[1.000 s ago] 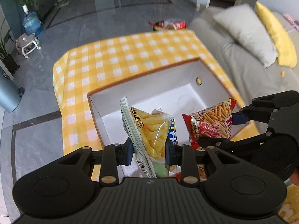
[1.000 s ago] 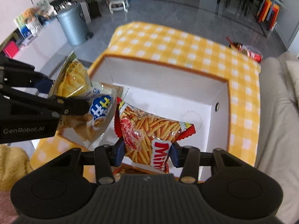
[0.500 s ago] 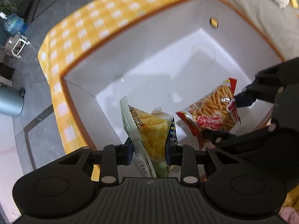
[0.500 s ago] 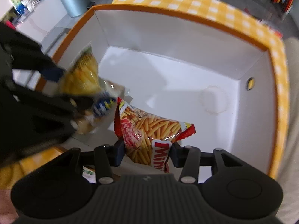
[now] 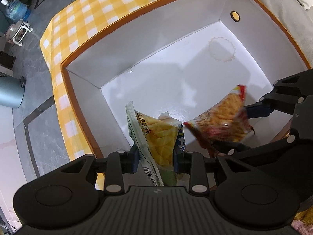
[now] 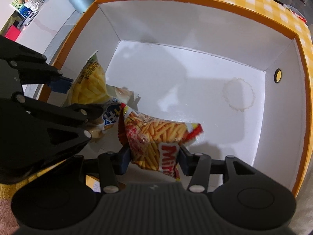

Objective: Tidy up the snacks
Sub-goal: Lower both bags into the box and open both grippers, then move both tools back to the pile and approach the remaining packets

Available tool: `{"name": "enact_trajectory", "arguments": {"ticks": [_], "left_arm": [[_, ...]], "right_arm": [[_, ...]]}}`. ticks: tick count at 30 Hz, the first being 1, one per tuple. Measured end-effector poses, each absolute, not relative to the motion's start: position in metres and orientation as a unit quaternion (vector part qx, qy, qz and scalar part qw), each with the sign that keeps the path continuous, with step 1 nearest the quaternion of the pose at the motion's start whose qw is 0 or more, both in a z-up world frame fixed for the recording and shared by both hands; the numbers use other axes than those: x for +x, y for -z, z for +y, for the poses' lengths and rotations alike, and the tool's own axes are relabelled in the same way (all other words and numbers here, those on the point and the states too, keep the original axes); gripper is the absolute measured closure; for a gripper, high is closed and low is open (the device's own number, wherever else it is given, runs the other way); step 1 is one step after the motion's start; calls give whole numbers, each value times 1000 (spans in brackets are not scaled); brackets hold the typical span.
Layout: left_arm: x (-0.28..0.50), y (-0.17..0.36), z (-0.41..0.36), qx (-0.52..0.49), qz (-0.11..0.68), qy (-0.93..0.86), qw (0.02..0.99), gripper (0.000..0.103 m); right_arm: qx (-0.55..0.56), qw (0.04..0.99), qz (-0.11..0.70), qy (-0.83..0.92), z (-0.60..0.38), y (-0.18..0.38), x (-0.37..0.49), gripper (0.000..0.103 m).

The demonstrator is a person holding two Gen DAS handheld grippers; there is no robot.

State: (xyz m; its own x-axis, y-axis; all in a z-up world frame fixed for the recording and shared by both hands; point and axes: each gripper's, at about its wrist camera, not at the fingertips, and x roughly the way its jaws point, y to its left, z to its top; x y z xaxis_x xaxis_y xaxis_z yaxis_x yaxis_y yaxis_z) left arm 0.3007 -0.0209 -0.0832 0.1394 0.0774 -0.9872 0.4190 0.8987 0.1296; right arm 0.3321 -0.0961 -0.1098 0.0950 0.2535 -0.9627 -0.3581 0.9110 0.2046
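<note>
From the left wrist, the left gripper is pointing almost straight down into the white box and is clamping two packets together: a yellow chip packet with Chinese characters down its edge and a barcode near its lower seam, and behind it a blue-and-white packet whose print is too hidden to read. Off to the gripper's right, the right gripper is holding a red fries bag, blurred here. Beyond the fingers the box floor is showing a faint scalloped ring mark, and past its orange rim a yellow checked tablecloth is covering the table, with grey floor tiles beyond.

From the right wrist, the right gripper is tilting steeply down, its jaws having just been opening a little with the red fries bag between them, pads touching its sides; white letters "Mim" are reading on a red panel. To its left, the left gripper is gripping its packets just above the box floor.
</note>
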Motion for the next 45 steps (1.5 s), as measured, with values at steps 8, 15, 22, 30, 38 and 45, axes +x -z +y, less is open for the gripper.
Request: {"name": "enact_trajectory", "arguments": {"ticks": [8, 15, 22, 30, 38, 45], "left_arm": [[299, 78, -14, 173, 649, 103, 734, 56], [293, 64, -7, 169, 629, 98, 752, 40], [278, 38, -2, 161, 583, 109, 789, 35], [252, 3, 2, 144, 518, 102, 837, 35], [216, -24, 11, 104, 468, 91, 873, 34], [186, -30, 14, 76, 445, 83, 889, 33]], "right_arm": [[-54, 746, 635, -193, -94, 103, 333, 48], [-65, 761, 623, -170, -92, 92, 326, 28], [-62, 790, 592, -148, -96, 71, 309, 19], [-61, 833, 537, -118, -98, 37, 280, 17], [-40, 866, 489, -97, -109, 13, 246, 14], [-12, 884, 460, -88, -118, 1, 214, 12]]}}
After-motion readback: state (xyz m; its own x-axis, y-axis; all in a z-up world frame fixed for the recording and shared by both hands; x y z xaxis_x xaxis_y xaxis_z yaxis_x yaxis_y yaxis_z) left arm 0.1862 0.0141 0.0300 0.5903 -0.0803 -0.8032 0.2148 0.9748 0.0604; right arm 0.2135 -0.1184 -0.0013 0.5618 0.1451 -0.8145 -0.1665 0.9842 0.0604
